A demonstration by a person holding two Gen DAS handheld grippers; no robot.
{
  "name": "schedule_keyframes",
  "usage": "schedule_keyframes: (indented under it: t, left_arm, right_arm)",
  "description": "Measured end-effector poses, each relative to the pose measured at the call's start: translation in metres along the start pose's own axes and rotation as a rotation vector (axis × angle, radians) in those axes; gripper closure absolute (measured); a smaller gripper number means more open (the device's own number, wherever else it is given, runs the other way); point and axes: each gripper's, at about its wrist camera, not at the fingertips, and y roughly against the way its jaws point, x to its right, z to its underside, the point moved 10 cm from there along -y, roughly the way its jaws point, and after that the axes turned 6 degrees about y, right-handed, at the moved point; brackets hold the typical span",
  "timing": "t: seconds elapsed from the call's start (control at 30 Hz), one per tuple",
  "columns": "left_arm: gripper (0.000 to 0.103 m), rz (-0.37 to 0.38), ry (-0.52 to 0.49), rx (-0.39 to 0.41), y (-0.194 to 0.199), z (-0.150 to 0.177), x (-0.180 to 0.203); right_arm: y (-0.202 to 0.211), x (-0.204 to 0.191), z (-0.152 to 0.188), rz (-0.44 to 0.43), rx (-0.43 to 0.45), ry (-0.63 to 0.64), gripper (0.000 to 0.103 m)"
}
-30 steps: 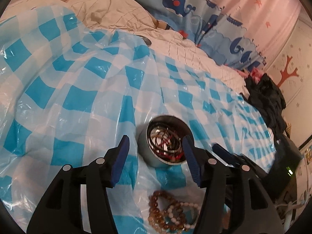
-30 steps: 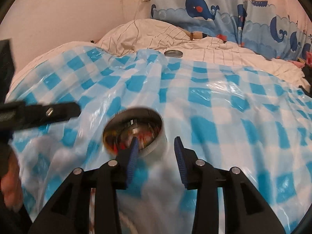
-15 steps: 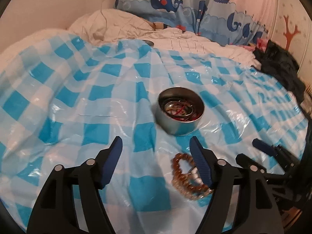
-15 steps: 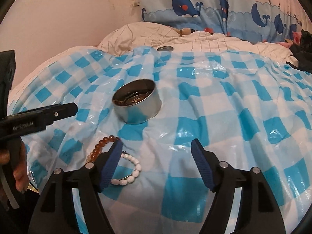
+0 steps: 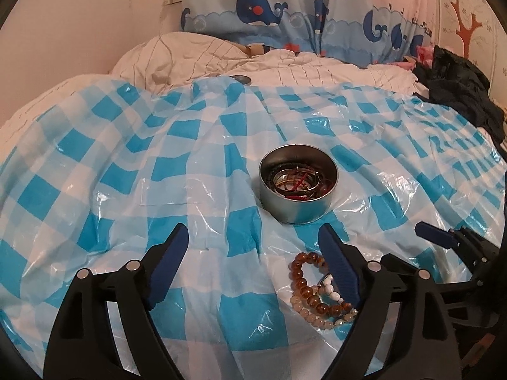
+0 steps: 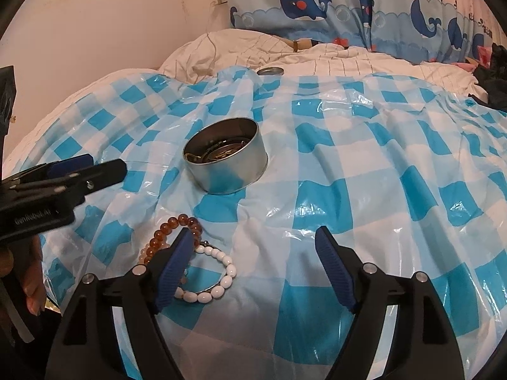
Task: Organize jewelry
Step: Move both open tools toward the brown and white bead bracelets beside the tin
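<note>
A round metal tin (image 5: 298, 186) holding several bangles and cords sits on the blue checked plastic sheet; it also shows in the right wrist view (image 6: 226, 158). A pile of bead bracelets (image 5: 317, 291), amber, pale and white, lies in front of the tin. In the right wrist view the amber bracelet (image 6: 177, 224) and the white bracelet (image 6: 218, 275) lie by the left fingertip. My left gripper (image 5: 253, 247) is open and empty, with its right finger over the pile. My right gripper (image 6: 253, 247) is open and empty, just right of the bracelets.
The tin's lid (image 5: 240, 78) lies at the far edge of the checked sheet (image 5: 126, 171), on the white quilt (image 5: 190, 53). Whale curtains (image 5: 285, 12) hang behind. Dark clothes (image 5: 456, 88) are heaped at the right. The sheet is wrinkled and humped.
Both grippers have pulled back from the tin and opened wider. The bracelets now show in front of both grippers.
</note>
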Motion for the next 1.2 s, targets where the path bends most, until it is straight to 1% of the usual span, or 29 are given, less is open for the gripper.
schedule_keyframes:
  t: [0.17,0.6,0.73,0.93,1.07,1.2]
  left_arm:
    - [0.021,-0.006,-0.014,-0.014,-0.006,0.002,0.003]
    - [0.020,-0.025,-0.025,-0.006,-0.005,0.001,0.001]
    - [0.017,0.004,0.010,-0.040,-0.011,0.004,-0.002]
    - [0.016,0.025,0.080,-0.098,-0.024,0.013,-0.012]
    - [0.016,0.017,0.071,-0.121,-0.030,0.018,-0.011]
    - [0.016,0.008,0.052,-0.135,-0.034,0.020,-0.011]
  right_arm:
    - [0.001,-0.001,-0.001,-0.009,-0.002,-0.001,0.027]
    - [-0.001,-0.004,0.002,-0.010,-0.015,0.002,0.026]
    - [-0.001,-0.004,0.002,-0.007,-0.014,0.001,0.025]
    - [-0.003,0.000,0.005,-0.001,-0.021,-0.004,0.024]
    - [-0.005,0.002,0.007,0.009,-0.037,0.005,0.024]
    - [-0.010,0.000,0.013,0.029,-0.072,0.040,0.024]
